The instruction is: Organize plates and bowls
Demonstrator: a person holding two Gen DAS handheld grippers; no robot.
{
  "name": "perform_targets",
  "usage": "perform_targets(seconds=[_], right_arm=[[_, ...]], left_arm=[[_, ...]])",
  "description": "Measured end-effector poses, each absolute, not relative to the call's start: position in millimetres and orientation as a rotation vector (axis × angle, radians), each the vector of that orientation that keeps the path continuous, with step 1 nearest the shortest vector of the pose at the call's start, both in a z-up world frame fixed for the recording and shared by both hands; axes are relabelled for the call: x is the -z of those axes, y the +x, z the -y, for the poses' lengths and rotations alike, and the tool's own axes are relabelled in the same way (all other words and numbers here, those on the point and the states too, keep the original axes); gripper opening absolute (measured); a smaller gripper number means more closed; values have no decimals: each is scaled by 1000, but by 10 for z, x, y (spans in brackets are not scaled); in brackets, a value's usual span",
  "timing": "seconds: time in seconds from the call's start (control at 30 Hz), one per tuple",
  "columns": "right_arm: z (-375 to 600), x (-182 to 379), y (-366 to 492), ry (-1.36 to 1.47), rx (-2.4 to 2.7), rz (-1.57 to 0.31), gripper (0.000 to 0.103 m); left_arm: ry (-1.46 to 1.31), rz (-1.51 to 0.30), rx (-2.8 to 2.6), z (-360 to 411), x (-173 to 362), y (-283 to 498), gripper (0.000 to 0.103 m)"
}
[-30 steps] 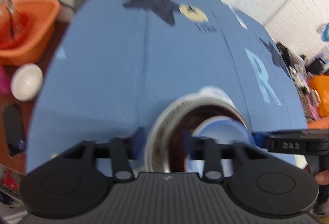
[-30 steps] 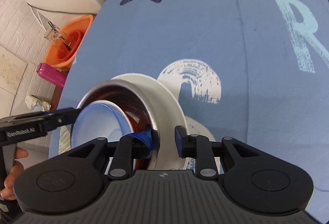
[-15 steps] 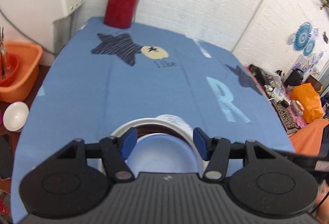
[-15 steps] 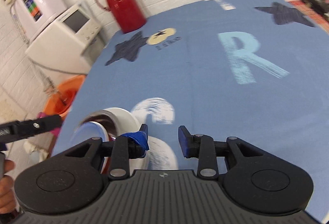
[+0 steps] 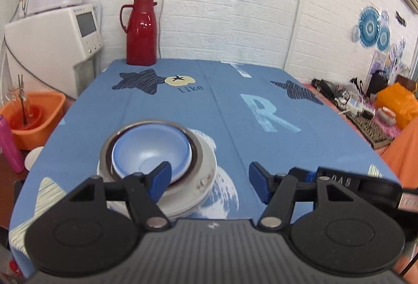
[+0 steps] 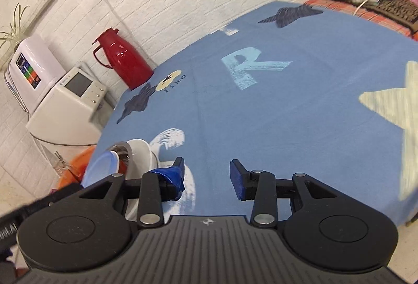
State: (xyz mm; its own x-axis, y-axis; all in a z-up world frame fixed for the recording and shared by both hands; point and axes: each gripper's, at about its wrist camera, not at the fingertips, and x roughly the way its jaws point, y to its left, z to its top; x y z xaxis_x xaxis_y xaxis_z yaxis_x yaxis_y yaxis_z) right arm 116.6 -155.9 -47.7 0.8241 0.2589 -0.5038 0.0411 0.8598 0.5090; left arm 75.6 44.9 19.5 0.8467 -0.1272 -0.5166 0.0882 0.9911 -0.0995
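Blue bowl (image 5: 151, 151) sat nested in the stack on the counter (image 5: 235, 111)!
Left gripper (image 5: 210, 178) and right gripper (image 6: 207, 174) both hung open, fingers empty, near the stack.

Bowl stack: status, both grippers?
Left gripper open, empty. Right gripper open, empty. Blue bowl nested in steel bowl on white plate. Nothing in the way.

We lose the near rim of the blue bowl (image 5: 150, 151) behind the left claw's (image 5: 210, 181) finger, and the white plate's (image 5: 193, 188) front edge under its body. In the right wrist view, the stack is half hidden. The clutter (image 5: 360, 106) beyond the worktop (image 5: 209, 106) is too small to identify.
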Motion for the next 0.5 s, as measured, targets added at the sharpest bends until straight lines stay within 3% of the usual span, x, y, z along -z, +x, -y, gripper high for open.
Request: perform_targets(seconds=[0.5], right_arm=[[1664,749,190,469,-88,-496,27]], left_arm=[[10,-553,104,-158,408,-256,64]])
